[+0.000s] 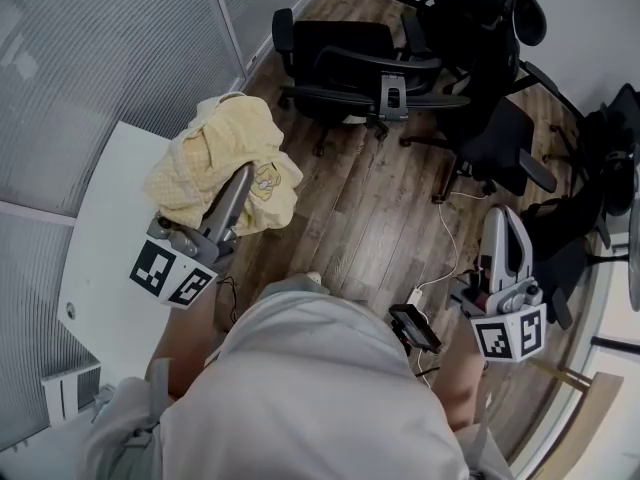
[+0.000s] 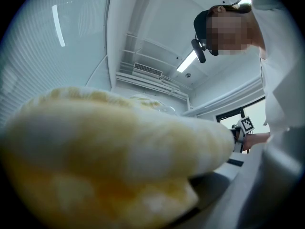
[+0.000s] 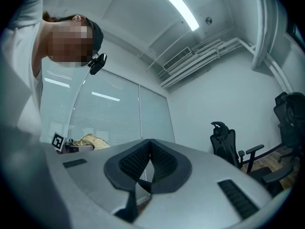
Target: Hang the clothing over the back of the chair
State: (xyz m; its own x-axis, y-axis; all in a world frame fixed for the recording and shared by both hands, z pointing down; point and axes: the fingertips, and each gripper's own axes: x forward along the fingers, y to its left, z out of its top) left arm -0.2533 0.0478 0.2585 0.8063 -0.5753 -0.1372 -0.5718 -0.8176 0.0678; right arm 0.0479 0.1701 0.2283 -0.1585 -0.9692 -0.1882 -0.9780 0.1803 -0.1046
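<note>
At far left I see a white table (image 1: 105, 228) below the blinds. My left gripper (image 1: 243, 180) sits just off its edge, its fingers clamped on the clothing (image 1: 215, 153), a yellow bundle bunched over the jaw tips and hanging off both sides. In the left gripper view the cloth (image 2: 109, 151) fills nearly the whole lower frame and covers the jaws themselves. The bundle is held up in the air above the wood floor (image 1: 370, 203), well apart from any chair. Up and to the right stands a black chair (image 1: 345, 53), with more dark chairs crowding beyond it (image 1: 500, 138). At right, my right gripper (image 1: 503, 220) hangs over the floor. Its own view shows the jaws (image 3: 150, 163) pressed together with nothing between them, and one chair (image 3: 224, 142) stands against the wall ahead.
</note>
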